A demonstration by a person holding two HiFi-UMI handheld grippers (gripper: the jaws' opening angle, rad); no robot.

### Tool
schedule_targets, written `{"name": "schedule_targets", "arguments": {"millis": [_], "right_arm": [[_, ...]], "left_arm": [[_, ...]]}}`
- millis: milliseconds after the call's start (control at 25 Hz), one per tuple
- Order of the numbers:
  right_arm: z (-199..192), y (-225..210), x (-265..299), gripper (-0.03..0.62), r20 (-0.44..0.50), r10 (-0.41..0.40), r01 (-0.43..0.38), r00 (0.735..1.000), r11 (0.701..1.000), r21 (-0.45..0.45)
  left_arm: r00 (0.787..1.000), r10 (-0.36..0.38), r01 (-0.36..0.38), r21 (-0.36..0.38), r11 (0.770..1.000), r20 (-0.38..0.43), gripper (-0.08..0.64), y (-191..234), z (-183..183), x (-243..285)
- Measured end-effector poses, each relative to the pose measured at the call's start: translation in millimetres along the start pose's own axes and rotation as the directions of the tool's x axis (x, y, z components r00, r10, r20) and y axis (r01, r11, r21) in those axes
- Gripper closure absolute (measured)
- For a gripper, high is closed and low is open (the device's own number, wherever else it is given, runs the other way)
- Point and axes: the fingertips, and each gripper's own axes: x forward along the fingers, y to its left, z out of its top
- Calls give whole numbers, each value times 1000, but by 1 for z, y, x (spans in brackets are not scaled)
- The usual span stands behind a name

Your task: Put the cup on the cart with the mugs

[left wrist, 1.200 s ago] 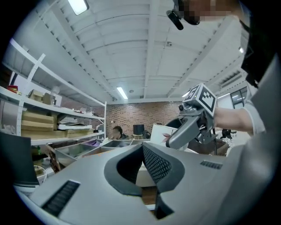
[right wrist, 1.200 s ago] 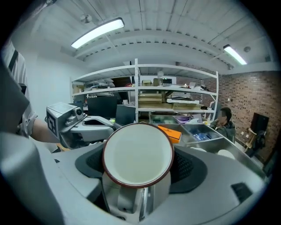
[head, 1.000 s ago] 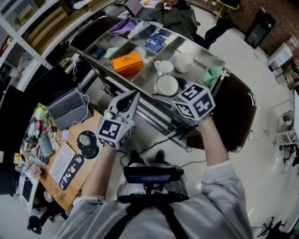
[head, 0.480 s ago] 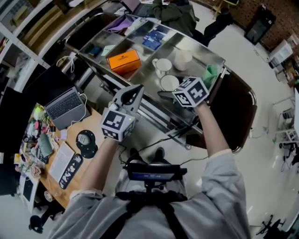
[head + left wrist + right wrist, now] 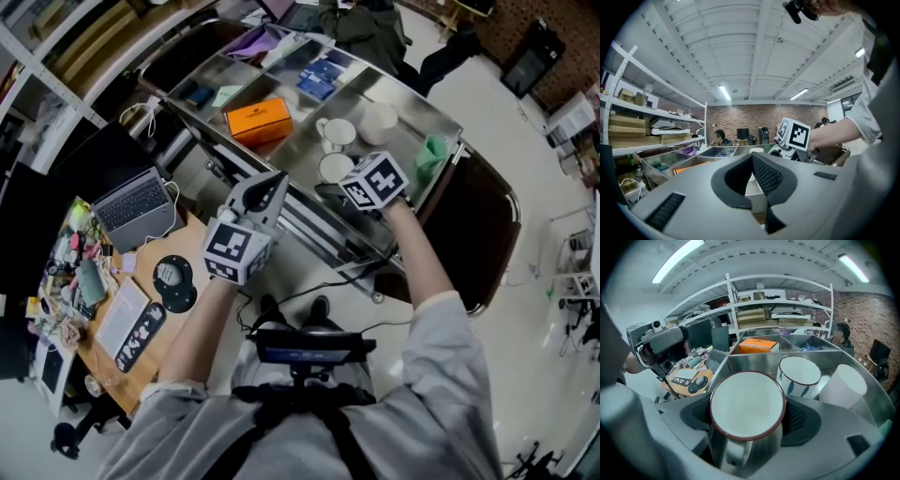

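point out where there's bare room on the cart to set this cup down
Bare steel for the cup lies left of the blue-patterned mug, along the cart's divider wall before the orange box. The right side is crowded: the white mug sits close beside it.

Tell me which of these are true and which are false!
1. The right tool holds a white cup. True.
2. The left tool holds a mug. False: it holds nothing.
3. An orange box sits in the cart. True.
4. The cart has no mugs yet. False: two mugs stand in it.
5. The laptop is in the cart. False: it is on the desk.
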Motion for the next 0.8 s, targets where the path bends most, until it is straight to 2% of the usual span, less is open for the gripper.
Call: {"name": "schedule_targets", "arguments": {"millis": [200, 400, 640, 800], "right_arm": [[-8, -4, 10, 178, -28, -4, 4, 1000, 1000, -4], [-10, -2, 11, 175, -25, 16, -17, 1000, 1000, -24], [-8, -3, 11, 172, 10, 25, -25, 1000, 1000, -5], [-5, -2, 7, 135, 30, 36, -35, 999, 999, -10]], "left_arm": [[1000, 9, -9, -8, 1000, -3, 557, 2, -4, -1], [1000, 8, -8, -9, 1000, -3, 557, 2, -8, 0], [1000, 6, -7, -17, 1000, -6, 557, 1, -10, 2], [1000, 2, -2, -13, 1000, -7, 557, 0, -10, 2]]}}
